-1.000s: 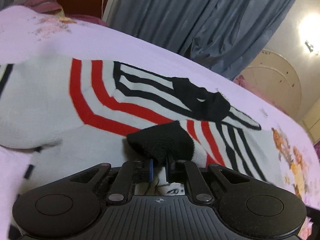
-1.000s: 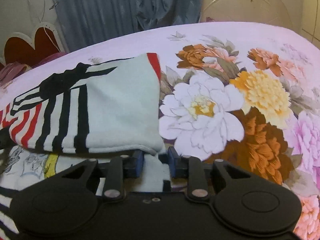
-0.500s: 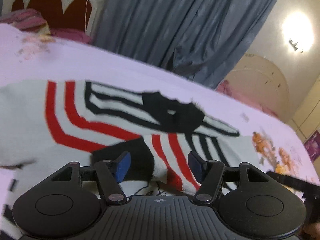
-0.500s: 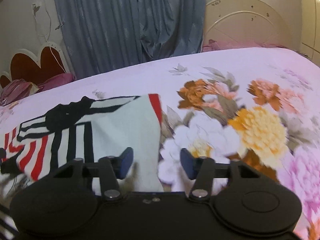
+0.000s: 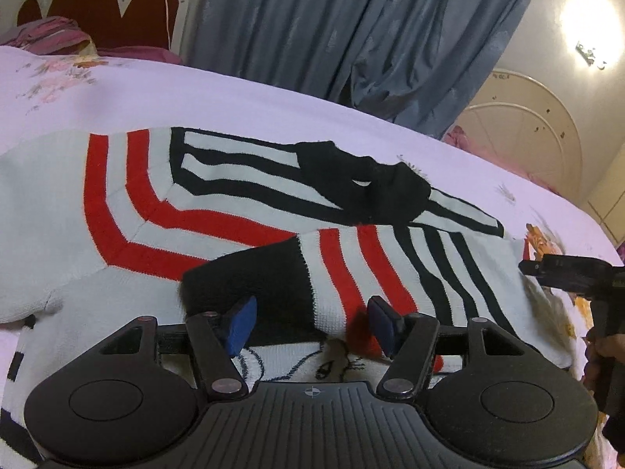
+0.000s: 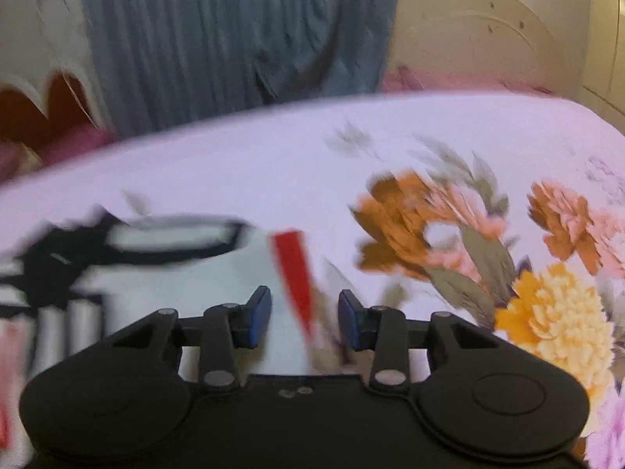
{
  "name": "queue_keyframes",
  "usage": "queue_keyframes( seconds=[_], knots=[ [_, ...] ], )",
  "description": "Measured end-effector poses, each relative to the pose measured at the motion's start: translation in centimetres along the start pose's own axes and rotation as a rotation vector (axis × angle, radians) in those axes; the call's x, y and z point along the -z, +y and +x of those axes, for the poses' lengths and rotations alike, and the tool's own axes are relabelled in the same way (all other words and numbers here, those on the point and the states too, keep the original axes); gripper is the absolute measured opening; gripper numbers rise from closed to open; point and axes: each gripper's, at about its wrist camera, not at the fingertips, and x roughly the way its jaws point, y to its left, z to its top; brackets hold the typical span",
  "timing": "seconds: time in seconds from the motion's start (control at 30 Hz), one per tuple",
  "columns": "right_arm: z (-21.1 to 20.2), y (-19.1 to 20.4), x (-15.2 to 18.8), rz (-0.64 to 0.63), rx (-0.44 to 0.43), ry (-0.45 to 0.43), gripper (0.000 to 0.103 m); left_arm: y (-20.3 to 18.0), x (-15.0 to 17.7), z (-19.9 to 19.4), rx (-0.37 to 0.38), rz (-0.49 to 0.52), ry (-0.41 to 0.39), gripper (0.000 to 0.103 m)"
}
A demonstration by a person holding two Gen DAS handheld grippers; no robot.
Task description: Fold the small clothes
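1. We see the striped sweater (image 5: 242,211) lying flat on the bed (image 5: 250,93), both sleeves crossed over its front so the body can take a further fold.
2. The left tool (image 5: 310,322) hovers over the black cuff (image 5: 254,285), jaws apart and gripping nothing; the cuff rests on the sweater, laid there to narrow the garment.
3. The right tool (image 6: 304,312) stands with jaws apart above the sweater's red-trimmed edge (image 6: 293,273); the right wrist view is blurred, and nothing is clamped.
4. We judge both tools free to take new corners.
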Motion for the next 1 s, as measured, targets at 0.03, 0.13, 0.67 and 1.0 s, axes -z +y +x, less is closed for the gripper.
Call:
queue_keyframes(
  seconds=[0.03, 0.13, 0.67, 1.0],
  knots=[
    [-0.2, -0.2, -0.1, 0.000, 0.002, 0.001, 0.040, -0.1, -0.1, -0.2, -0.001, -0.006, 0.004, 0.062],
    [-2.2, 0.3, 0.0, -0.025, -0.001, -0.036, 0.038, -0.2, -0.4, -0.8, -0.003, -0.026, 0.008, 0.069],
    [-9.6, 2.0, 5.7, -0.124, -0.152, -0.027, 0.051, 1.5, 0.4, -6.0, -0.103, -0.054, 0.007, 0.078],
    [-14.2, 6.7, 7.3, -0.162, -0.315, -0.042, 0.061, 11.6, 3.2, -13.4, -0.250, -0.267, -0.048, 0.078]
  ],
)
